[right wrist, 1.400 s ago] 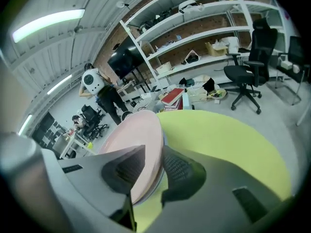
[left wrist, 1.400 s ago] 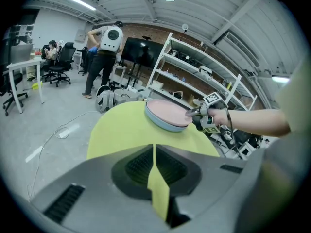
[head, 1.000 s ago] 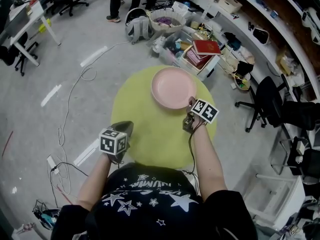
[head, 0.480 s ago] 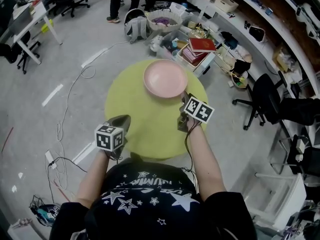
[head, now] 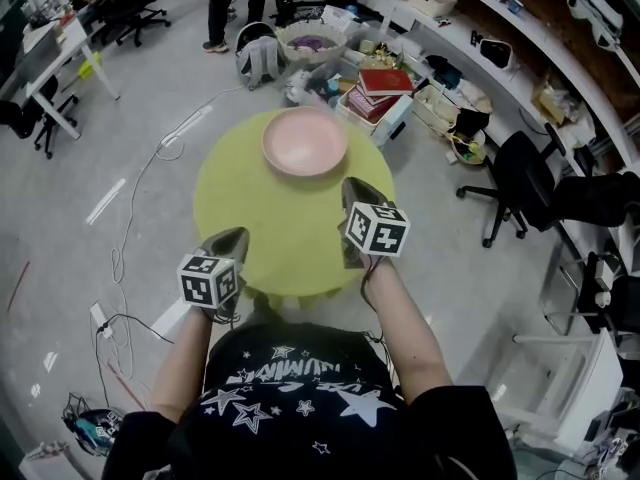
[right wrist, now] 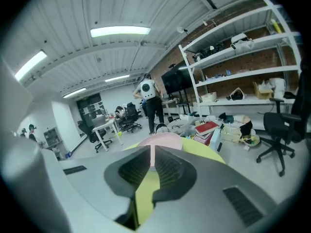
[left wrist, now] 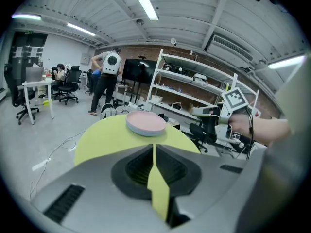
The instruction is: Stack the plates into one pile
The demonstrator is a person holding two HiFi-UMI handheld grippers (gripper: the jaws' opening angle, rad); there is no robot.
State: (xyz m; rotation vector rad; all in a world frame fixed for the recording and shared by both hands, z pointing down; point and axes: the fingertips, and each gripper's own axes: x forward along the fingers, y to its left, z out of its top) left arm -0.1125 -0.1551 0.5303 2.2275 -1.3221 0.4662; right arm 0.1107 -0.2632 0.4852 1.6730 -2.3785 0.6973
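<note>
We find the plates (head: 305, 140) as a single pile at the far side of the table (head: 240, 218), ahead of both sets of jaws and clear of them. In the left gripper view the pile (left wrist: 146, 123) shows a pink top over a paler lower rim, so we judge it to be more than one plate, though we cannot count them. No other plate lies on the table. The change is on the right. A second ago the right gripper (head: 355, 186) stood at the pile's near rim with its jaws wide. It has since drawn back toward the person, and the pile now sits well beyond its tips. Its jaws are closing and nearly together, with nothing between them, only the table and the pile (right wrist: 163, 141) beyond. The left gripper (head: 235, 236) hangs at the table's near edge, its jaws narrowed to a slit and empty. We judge the release complete and the stacking done or close to it. We see no lean in the pile.
</note>
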